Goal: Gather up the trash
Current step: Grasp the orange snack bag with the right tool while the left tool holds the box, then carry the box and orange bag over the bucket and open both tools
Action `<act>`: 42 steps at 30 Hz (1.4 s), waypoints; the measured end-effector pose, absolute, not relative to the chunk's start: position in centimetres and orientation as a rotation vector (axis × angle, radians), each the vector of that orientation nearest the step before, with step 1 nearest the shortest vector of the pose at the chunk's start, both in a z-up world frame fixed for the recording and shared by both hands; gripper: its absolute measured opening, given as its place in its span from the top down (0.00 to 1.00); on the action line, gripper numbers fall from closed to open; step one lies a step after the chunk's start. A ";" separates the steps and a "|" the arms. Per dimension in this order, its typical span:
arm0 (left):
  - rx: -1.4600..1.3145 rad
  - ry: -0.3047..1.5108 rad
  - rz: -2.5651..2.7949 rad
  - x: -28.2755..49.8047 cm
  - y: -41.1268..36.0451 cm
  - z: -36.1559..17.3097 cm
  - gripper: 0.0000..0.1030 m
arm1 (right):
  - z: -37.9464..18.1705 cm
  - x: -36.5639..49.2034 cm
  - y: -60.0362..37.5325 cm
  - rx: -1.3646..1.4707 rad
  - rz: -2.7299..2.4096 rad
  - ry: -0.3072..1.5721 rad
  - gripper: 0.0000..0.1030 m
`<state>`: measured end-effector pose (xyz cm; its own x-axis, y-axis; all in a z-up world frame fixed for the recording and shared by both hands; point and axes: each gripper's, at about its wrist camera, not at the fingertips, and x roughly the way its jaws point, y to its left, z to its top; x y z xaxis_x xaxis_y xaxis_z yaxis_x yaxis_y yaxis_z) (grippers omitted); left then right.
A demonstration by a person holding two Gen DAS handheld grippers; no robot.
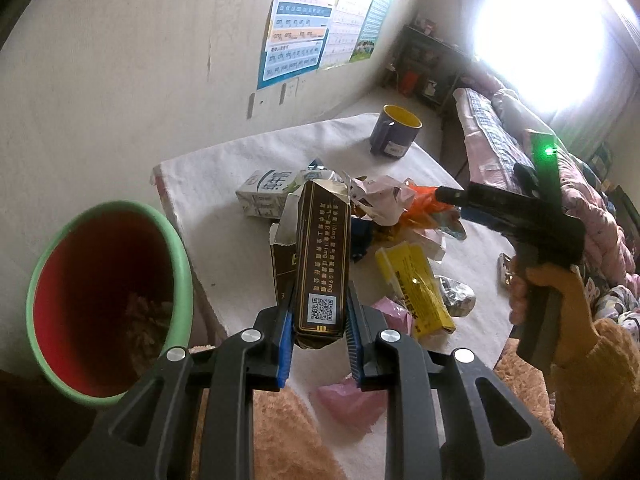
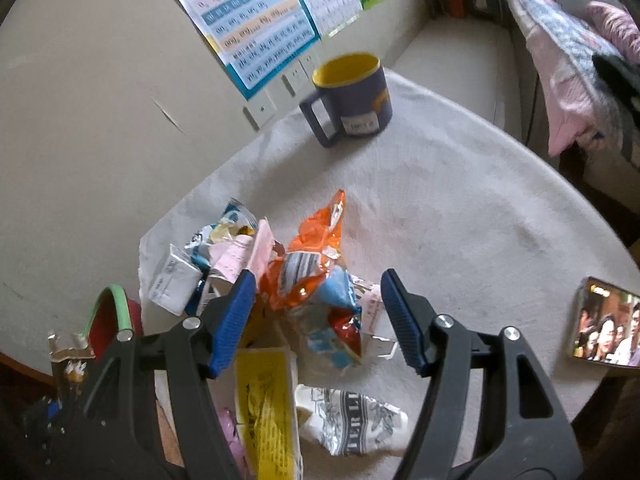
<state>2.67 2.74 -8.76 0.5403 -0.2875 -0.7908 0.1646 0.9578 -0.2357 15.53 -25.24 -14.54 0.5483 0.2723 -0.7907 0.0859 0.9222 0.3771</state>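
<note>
Round table under white cloth (image 2: pixel 460 208), against a pale wall. Nearest, left gripper (image 1: pixel 320 312) clamped on a dark brown cardboard carton (image 1: pixel 320 264), lifted beside a green-rimmed red bin (image 1: pixel 108 300). Right gripper (image 2: pixel 320 312), jaws apart, over the crumpled orange wrapper (image 2: pixel 316 256) in the litter heap. Farther back, blue mug with yellow inside (image 2: pixel 352 96).

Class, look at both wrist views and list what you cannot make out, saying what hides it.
- Bin, left wrist view: its contents are dim and blurred; the gripper frame cuts off its lower rim.
- Window, left wrist view: glare washes out everything outside.
- Phone, right wrist view: cut off by the picture's edge.
- Mug, right wrist view: label blurred, too small to read.
- Yellow packet, right wrist view: print blurred, top hidden by a gripper finger.
</note>
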 end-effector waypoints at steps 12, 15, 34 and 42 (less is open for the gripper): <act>-0.181 0.966 -0.249 2.8 3.8 -9.1 0.80 | -10.3 11.6 -26.5 0.367 0.089 0.838 0.62; -0.191 0.960 -0.243 2.8 4.0 -9.1 0.80 | -8.5 10.0 -26.3 0.316 0.083 0.779 0.62; -0.264 0.902 -0.178 2.2 7.2 -8.2 0.80 | -4.3 4.8 -21.0 0.273 0.224 0.695 0.62; -0.320 0.884 -0.118 1.6 10.6 -8.6 0.80 | -3.6 4.5 -15.8 0.207 0.330 0.717 0.62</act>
